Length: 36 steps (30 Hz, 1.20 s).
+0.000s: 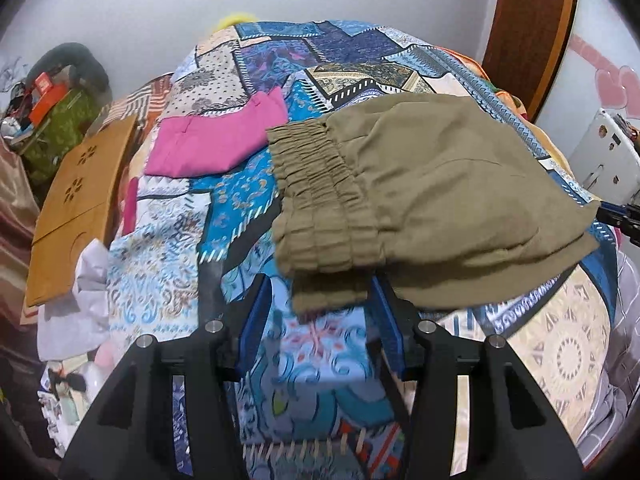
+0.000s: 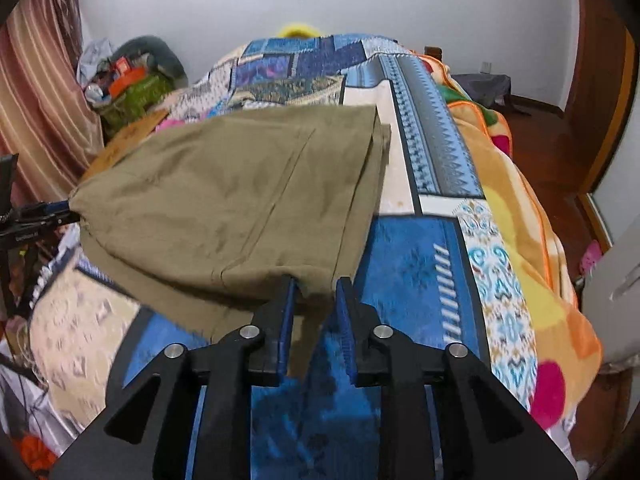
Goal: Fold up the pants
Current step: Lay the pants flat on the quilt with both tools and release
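Bedroom, patterned quilt [image 1: 168, 256] on bed. Olive pants [image 1: 420, 196], folded, lie across near side, waistband left. Left gripper [image 1: 316, 312]: jaws spread wide, empty. Right gripper [image 2: 316, 294]: jaws part-open around hem corner, grip uncertain. Fabric looks light, limp; pinch corners or waistband.

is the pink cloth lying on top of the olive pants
No: in the left wrist view the pink cloth lies flat on the patterned bedspread, beside the waistband of the olive pants, not on them.
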### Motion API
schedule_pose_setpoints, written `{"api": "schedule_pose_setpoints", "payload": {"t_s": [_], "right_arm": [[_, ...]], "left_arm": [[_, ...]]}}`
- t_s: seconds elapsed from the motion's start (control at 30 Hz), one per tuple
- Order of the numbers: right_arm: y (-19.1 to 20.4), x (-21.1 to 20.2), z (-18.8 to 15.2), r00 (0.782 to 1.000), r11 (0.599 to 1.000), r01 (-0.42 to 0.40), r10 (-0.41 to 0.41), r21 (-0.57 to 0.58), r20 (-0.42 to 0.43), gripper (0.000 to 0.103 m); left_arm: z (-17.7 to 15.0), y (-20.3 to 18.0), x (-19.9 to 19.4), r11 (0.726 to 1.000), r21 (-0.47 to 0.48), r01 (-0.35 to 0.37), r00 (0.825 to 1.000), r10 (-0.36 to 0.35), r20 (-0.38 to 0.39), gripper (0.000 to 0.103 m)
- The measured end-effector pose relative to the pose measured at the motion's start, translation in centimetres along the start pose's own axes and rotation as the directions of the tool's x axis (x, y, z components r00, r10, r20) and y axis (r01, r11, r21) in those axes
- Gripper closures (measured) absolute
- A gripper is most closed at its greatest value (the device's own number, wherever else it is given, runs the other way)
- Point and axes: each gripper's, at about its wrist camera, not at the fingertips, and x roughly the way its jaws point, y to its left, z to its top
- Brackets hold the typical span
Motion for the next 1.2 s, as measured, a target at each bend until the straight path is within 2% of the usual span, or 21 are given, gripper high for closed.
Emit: {"api": "schedule_pose_setpoints", "payload": {"t_s": [0.1, 0.17, 0.27, 0.4, 0.43, 0.63, 0.9, 0.93, 1.03, 1.1, 1.17, 1.2], "right_arm": [[0.5, -1.0, -0.4, 1.000, 0.999, 0.021, -0.021, -0.024, 0.004, 0.073], [1.0, -2.2, -0.5, 0.999, 0.999, 0.022, -0.021, -0.030, 0.040, 0.061], [2.3, -3.5, 0.1, 0.996, 0.998, 0.024, -0.018, -0.063, 0.091, 0.060], [5.0, -3.5, 1.3, 0.994, 0.992, -0.027, 0.040, -0.125, 0.101, 0.056], [5.9, -3.2, 1.5, 0.993, 0.989, -0.046, 0.061, -0.143, 0.097, 0.053], [10.8, 0.4, 1.6, 0.990, 0.951, -0.123, 0.136, -0.285, 0.025, 0.052], [12.7, 4.5, 1.6, 0.983, 0.924, -0.180, 0.162, -0.336, -0.082, 0.053], [12.5, 4.7, 1.7, 0.982, 0.925, -0.189, 0.171, -0.330, -0.083, 0.054], [12.1, 4.8, 1.9, 0.982, 0.925, -0.186, 0.172, -0.331, -0.071, 0.071], [12.2, 4.8, 2.2, 0.976, 0.924, -0.217, 0.202, -0.316, -0.079, 0.087], [12.3, 4.6, 2.6, 0.971, 0.921, -0.237, 0.224, -0.308, -0.078, 0.093], [12.3, 4.4, 2.7, 0.971, 0.921, -0.237, 0.227, -0.308, -0.069, 0.094]], "left_arm": [[0.1, 0.1, -1.6, 1.000, -0.009, 0.005, 1.000, -0.005, 0.027, 0.052], [0.5, -0.2, -2.8, 1.000, 0.003, -0.006, 0.999, 0.005, 0.049, 0.052], [1.5, -1.3, -4.0, 1.000, 0.031, 0.002, 0.997, -0.005, 0.075, 0.049], [2.8, -3.4, -4.4, 0.997, 0.062, 0.037, 0.994, -0.044, 0.101, 0.035], [3.1, -4.0, -4.3, 0.996, 0.070, 0.049, 0.994, -0.056, 0.099, 0.035], [3.9, -7.1, -2.2, 0.984, 0.133, 0.118, 0.992, -0.123, 0.033, 0.035], [3.6, -9.6, -0.4, 0.962, 0.206, 0.180, 0.984, -0.179, -0.024, 0.035], [3.5, -9.9, -0.2, 0.958, 0.224, 0.180, 0.984, -0.178, -0.029, 0.035], [3.1, -10.6, 0.1, 0.948, 0.260, 0.183, 0.983, -0.179, -0.038, 0.035], [3.0, -11.0, 0.4, 0.942, 0.283, 0.180, 0.984, -0.175, -0.042, 0.035], [2.9, -11.4, 0.8, 0.938, 0.308, 0.159, 0.987, -0.154, -0.039, 0.036], [2.9, -11.6, 1.0, 0.935, 0.323, 0.146, 0.989, -0.145, -0.027, 0.047]]}}
